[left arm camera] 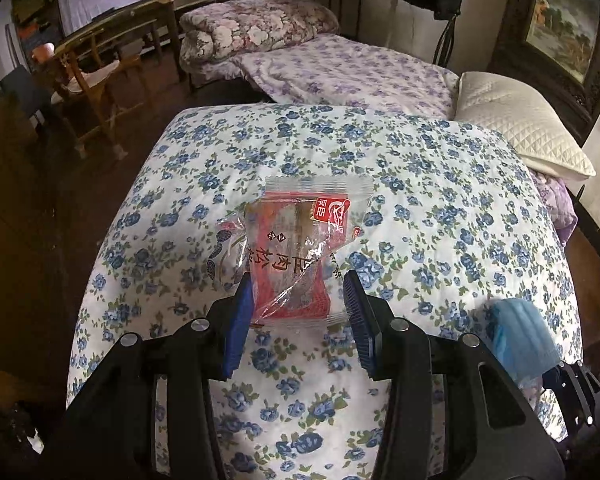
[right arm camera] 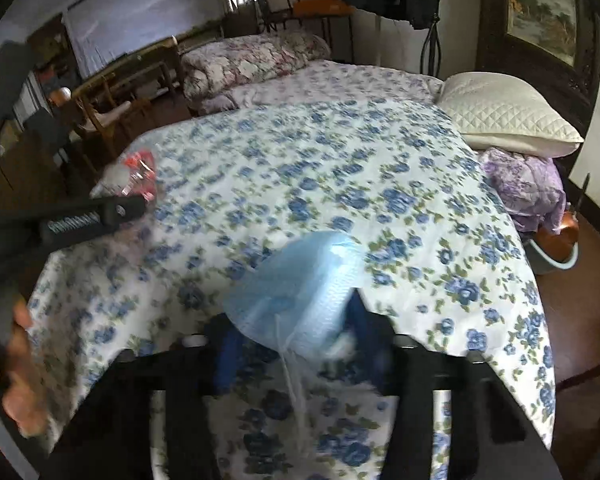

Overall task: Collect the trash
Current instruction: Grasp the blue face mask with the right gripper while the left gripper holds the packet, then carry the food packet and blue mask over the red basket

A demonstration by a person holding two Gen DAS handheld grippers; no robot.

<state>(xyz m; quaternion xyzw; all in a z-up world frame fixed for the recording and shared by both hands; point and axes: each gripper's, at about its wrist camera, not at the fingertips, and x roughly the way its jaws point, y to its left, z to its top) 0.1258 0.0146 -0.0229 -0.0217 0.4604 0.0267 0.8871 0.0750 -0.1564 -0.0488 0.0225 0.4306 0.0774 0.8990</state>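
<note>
Left hand-held gripper (left arm camera: 296,304), crinkled red-clear wrapper (left arm camera: 300,248)

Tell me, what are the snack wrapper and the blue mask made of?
Snack wrapper: thin, shiny plastic film, probably; it is see-through, crinkled and glints. Blue mask: looks like soft, matte non-woven fabric, with a fine dimpled texture and a thin string; the picture is blurred, so that is less sure.

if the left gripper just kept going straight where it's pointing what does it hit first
The red snack wrapper: it already lies between the left gripper's fingers, its near edge level with the pads. Under it is the blue-flowered quilt. Whether the pads press it yet is unclear.
</note>
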